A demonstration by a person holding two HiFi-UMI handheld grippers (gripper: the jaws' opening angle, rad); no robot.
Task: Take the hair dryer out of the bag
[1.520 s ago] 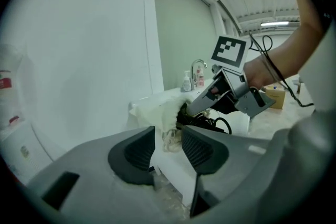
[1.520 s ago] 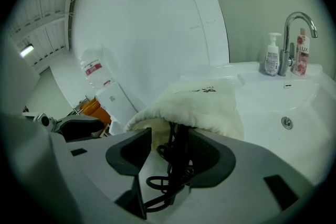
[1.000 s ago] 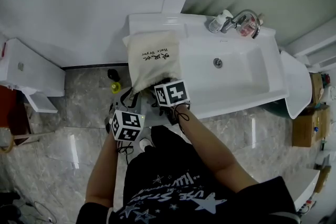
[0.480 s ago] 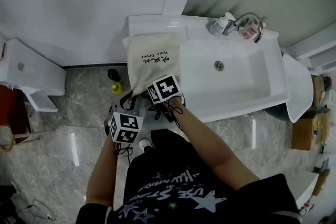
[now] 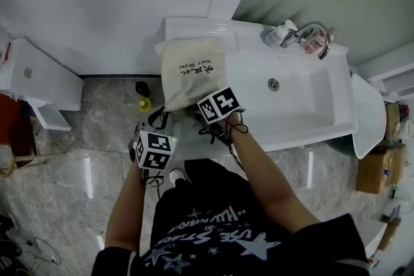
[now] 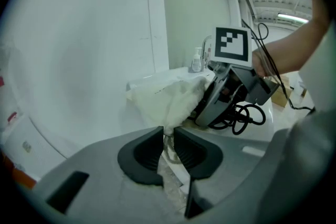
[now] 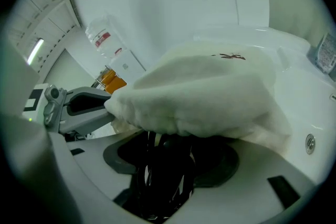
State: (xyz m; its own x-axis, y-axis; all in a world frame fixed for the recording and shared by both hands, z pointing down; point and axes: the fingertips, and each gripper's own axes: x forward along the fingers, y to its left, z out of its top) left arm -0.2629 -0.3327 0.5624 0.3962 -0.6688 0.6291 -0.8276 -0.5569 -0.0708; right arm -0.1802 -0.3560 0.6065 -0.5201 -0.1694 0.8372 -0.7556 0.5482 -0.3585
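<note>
A cream drawstring bag (image 5: 191,69) lies on the counter left of the sink, its mouth toward me. My left gripper (image 5: 160,129) is at the mouth's left corner. In the left gripper view (image 6: 167,140) its jaws are closing, and the pads pinch the bag's edge (image 6: 169,107). My right gripper (image 5: 197,116) reaches under the bag's lip (image 7: 210,92). Its jaws (image 7: 168,157) stand wide and are closing, with the black hair dryer and its coiled cord (image 7: 165,178) between the pads. The rest of the dryer is hidden in the bag.
The white basin (image 5: 304,97) lies right of the bag, with a faucet (image 5: 312,34) and a small bottle (image 5: 278,35) at its back. A yellow-capped bottle (image 5: 142,103) stands on the marble floor below. A white cabinet (image 5: 35,84) is at the left.
The right gripper's marker cube has turned and shifted a little to the right at the bag's mouth. The left gripper has stayed at the mouth's corner.
</note>
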